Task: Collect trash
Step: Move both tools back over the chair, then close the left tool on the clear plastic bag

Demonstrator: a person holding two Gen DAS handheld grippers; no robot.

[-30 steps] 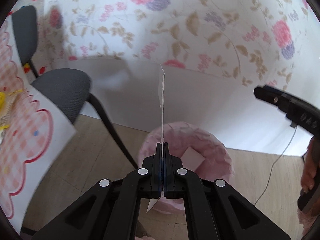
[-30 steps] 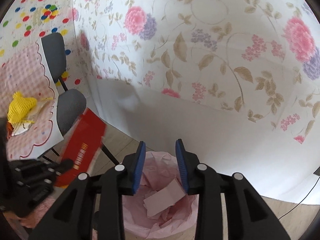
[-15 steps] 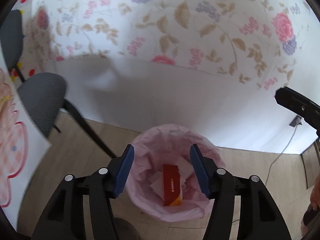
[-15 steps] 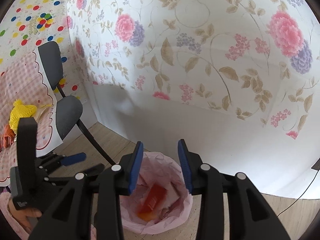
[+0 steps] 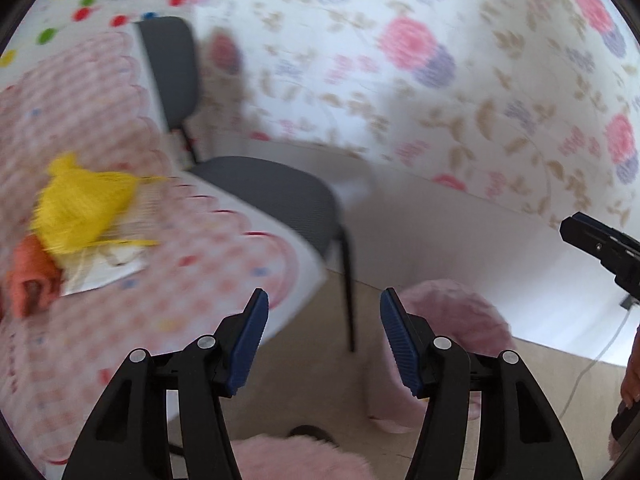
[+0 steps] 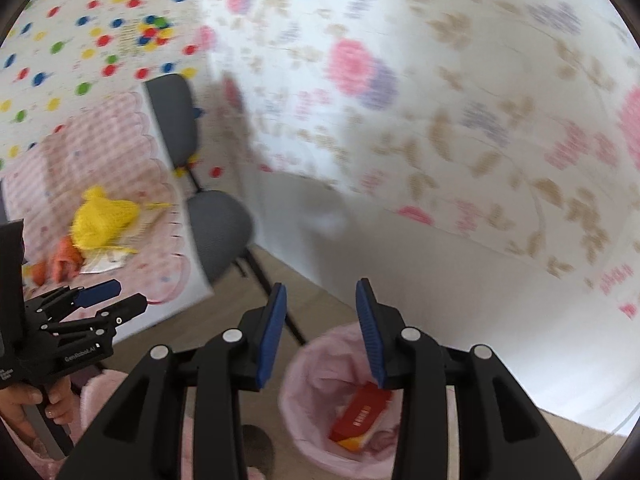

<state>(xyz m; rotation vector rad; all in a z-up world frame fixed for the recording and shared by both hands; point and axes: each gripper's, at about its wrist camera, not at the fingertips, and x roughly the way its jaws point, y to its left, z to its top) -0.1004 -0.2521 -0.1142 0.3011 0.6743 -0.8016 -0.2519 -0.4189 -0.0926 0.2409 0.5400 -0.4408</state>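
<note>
one red box in the pink bin — both grippers, left gripper and right gripper, released, empty; one yellow bundle on worktop.

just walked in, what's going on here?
A person is collecting trash with a handheld gripper in each hand. The left gripper and right gripper are both open and empty. A red box already lies in the pink-lined trash bin on the floor. Still on the table's pink checked cloth: a yellow mesh bag, something orange and a white paper. Both views are motion-blurred.
</note>
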